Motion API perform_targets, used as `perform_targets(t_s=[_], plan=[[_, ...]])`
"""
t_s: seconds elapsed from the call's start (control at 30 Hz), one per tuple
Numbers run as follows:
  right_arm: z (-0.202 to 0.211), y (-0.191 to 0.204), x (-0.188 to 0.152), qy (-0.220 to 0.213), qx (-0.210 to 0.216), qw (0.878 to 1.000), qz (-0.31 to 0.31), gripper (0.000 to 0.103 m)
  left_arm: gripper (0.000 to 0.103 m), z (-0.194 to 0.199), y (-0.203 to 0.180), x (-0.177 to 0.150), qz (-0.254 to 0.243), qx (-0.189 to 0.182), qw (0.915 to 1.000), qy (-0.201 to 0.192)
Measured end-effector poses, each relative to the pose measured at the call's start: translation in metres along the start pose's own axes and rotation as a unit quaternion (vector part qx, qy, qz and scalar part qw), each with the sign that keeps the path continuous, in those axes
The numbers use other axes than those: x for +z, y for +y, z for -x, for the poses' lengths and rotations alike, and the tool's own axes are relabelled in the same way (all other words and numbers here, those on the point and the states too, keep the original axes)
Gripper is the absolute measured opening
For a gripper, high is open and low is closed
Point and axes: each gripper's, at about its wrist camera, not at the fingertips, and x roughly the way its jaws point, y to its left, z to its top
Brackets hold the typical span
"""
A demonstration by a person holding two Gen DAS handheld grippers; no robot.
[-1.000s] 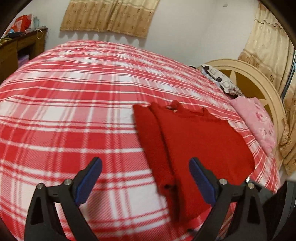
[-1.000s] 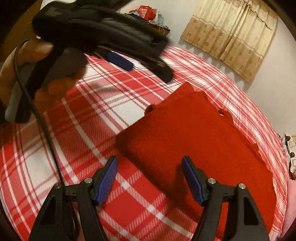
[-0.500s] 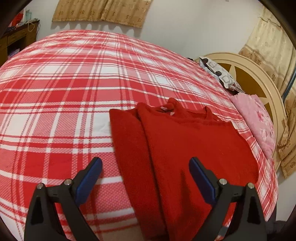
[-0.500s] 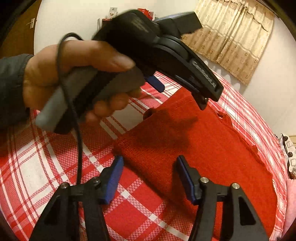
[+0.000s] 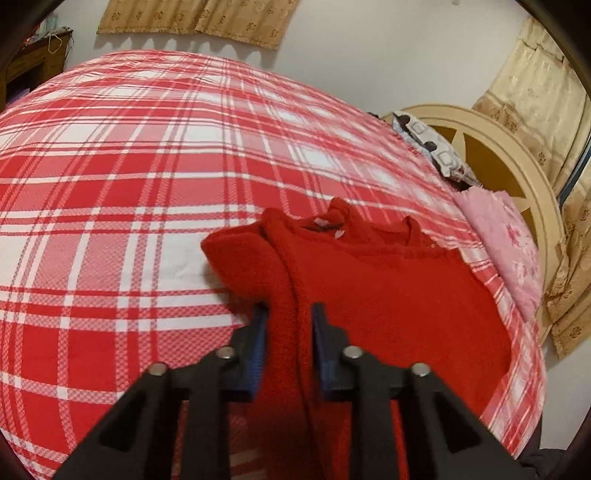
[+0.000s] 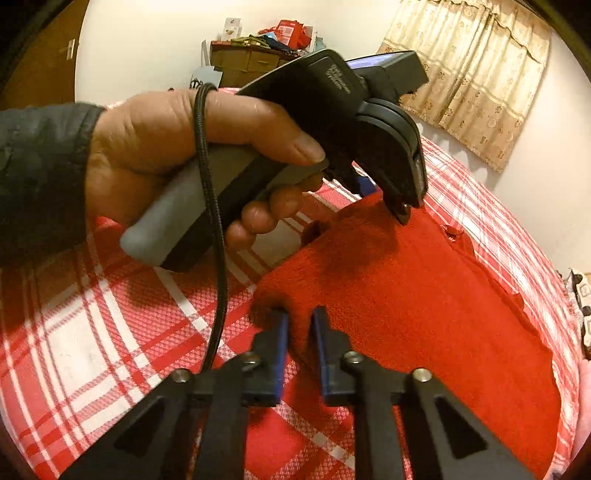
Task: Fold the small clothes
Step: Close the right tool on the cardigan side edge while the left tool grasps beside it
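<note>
- We see the left gripper (image 5: 287, 325) with its jaws just closed; its blue pads (image 5: 259, 345) pinch a fold of the red sweater (image 5: 388, 302).
- The sweater lies on a red-and-white plaid bedspread (image 5: 129, 184), neck towards the far side, one sleeve folded in along its left edge.
- At right, a pink pillow (image 5: 506, 243) lies against the cream headboard (image 5: 517, 158).
- Beige curtains (image 5: 199, 18) hang on the far wall.

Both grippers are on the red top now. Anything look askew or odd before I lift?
Nothing damaged. The red top lies flat on the plaid bedspread, one sleeve folded in. The left gripper pinches that folded edge; the right gripper pinches the hem corner.
</note>
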Motion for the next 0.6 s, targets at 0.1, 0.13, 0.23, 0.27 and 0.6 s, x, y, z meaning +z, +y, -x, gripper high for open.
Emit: perform_targets(t_s=[0.1, 0.13, 0.23, 0.27, 0.6], plan=[[0.008, -0.003, -0.001, -0.010, 0.004, 1.000, -0.009, 0.008, 0.020, 0.004, 0.000, 0.002, 0.010, -0.008, 0.9999, 0.001], [0.010, -0.005, -0.001, -0.012, 0.005, 1.000, -0.013, 0.008, 0.020, 0.005, 0.001, 0.003, 0.014, -0.011, 0.9998, 0.002], [0.018, -0.009, -0.003, -0.017, 0.004, 1.000, -0.020, 0.007, 0.019, 0.005, -0.001, 0.004, 0.021, -0.009, 0.9997, 0.005], [0.020, -0.011, -0.004, -0.019, 0.004, 1.000, -0.024, 0.007, 0.019, 0.006, -0.002, 0.005, 0.024, -0.010, 0.9996, 0.006], [0.033, -0.047, -0.006, -0.037, 0.008, 0.997, -0.073, 0.007, 0.018, 0.007, -0.006, 0.016, 0.073, -0.018, 0.9970, 0.022]])
